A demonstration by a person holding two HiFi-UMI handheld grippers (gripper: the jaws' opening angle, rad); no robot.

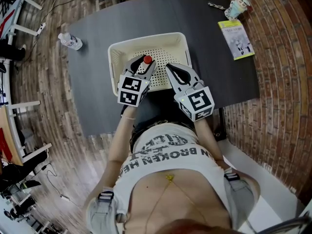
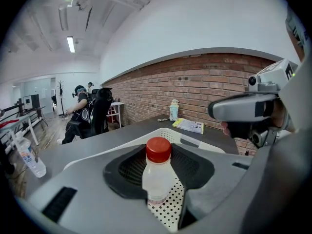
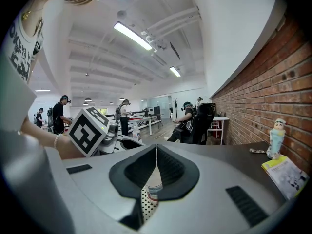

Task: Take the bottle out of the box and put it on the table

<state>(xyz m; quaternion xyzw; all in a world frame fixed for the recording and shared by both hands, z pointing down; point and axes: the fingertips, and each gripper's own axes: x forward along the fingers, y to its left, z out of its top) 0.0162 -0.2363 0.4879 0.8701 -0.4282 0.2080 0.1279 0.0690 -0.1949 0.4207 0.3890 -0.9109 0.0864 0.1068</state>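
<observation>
A small clear bottle with a red cap [image 1: 147, 60] stands upright inside the white perforated box [image 1: 117, 52] on the dark table [image 1: 209, 67]. My left gripper [image 1: 145, 65] reaches into the box, its jaws shut on the bottle's body. In the left gripper view the bottle [image 2: 157, 174] fills the gap between the black pads [image 2: 122, 172], with the box's dotted floor [image 2: 171, 206] below it. My right gripper [image 1: 176, 71] hovers beside it over the box's near right part, shut and holding nothing. In the right gripper view the jaws [image 3: 156, 152] meet in a seam.
A second plastic bottle [image 1: 70, 41] stands at the table's far left edge. A yellow booklet [image 1: 236, 39] and a small figure-shaped container [image 1: 239, 6] lie at the far right, by the brick wall [image 1: 278, 57]. People sit and stand in the room behind [image 2: 85, 111].
</observation>
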